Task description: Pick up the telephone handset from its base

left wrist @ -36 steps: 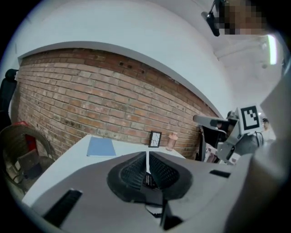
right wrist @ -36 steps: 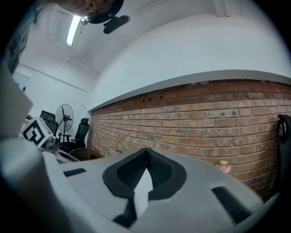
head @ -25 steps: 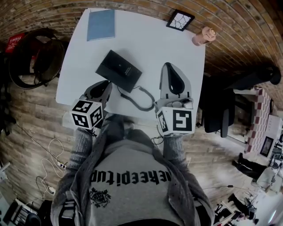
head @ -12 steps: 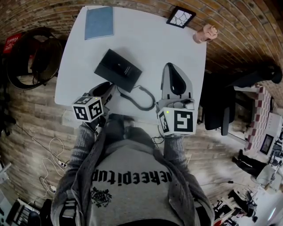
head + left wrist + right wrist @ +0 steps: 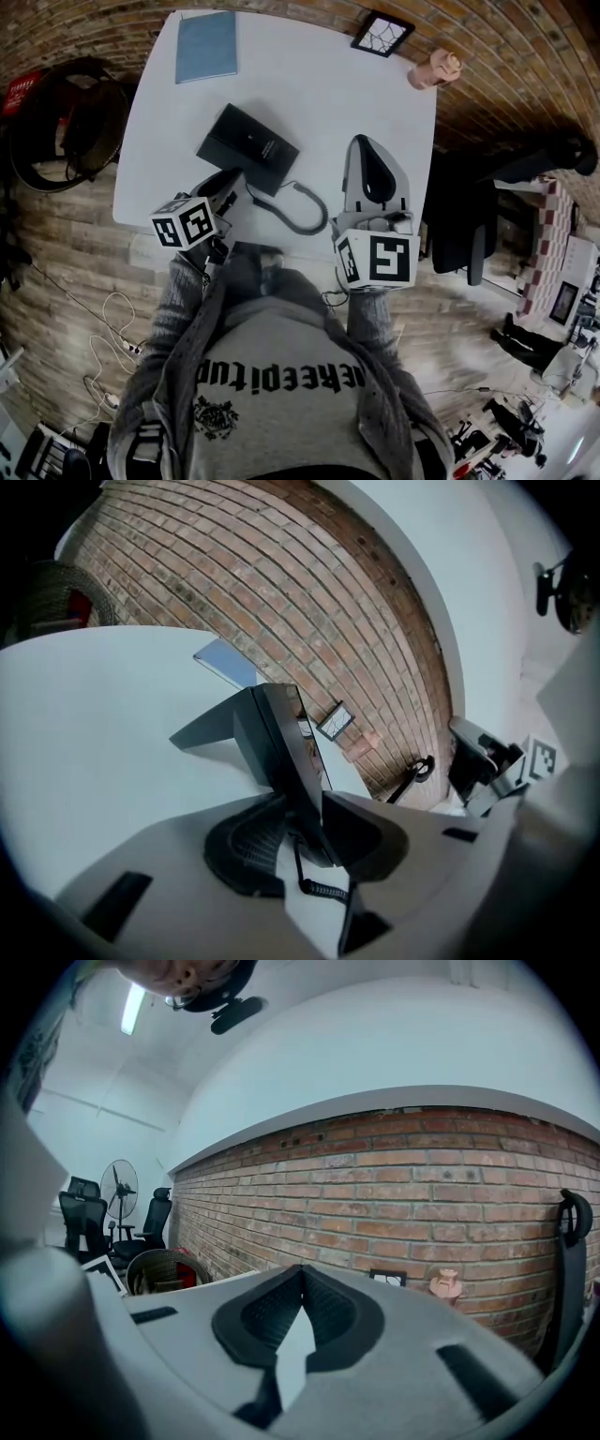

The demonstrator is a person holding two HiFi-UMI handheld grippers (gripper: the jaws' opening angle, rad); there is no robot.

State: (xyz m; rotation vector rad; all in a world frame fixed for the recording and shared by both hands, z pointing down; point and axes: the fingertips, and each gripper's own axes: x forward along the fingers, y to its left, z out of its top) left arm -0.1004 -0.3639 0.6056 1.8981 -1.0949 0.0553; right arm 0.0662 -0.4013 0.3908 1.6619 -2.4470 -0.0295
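The black telephone (image 5: 248,148) lies flat on the white table (image 5: 309,84); I cannot tell its handset from its base. Its coiled cord (image 5: 302,217) curls toward the near edge. My left gripper (image 5: 228,180) sits at the phone's near left corner. In the left gripper view the left gripper (image 5: 302,803) is open, its jaws have just been opening, and the phone's near end (image 5: 281,742) stands between them, with the cord (image 5: 323,890) below. My right gripper (image 5: 361,142) rests to the right of the cord, apart from the phone. The right gripper (image 5: 302,1269) is shut on nothing.
A blue notebook (image 5: 206,47) lies at the table's far left. A small framed picture (image 5: 382,41) and a pink figurine (image 5: 433,70) stand at the far right. A black office chair (image 5: 469,225) is beside the table's right edge, a round basket (image 5: 66,122) on the floor left.
My left gripper has rolled and sunk toward the phone's near corner, and its jaws have spread apart. The right gripper has stayed where it was.
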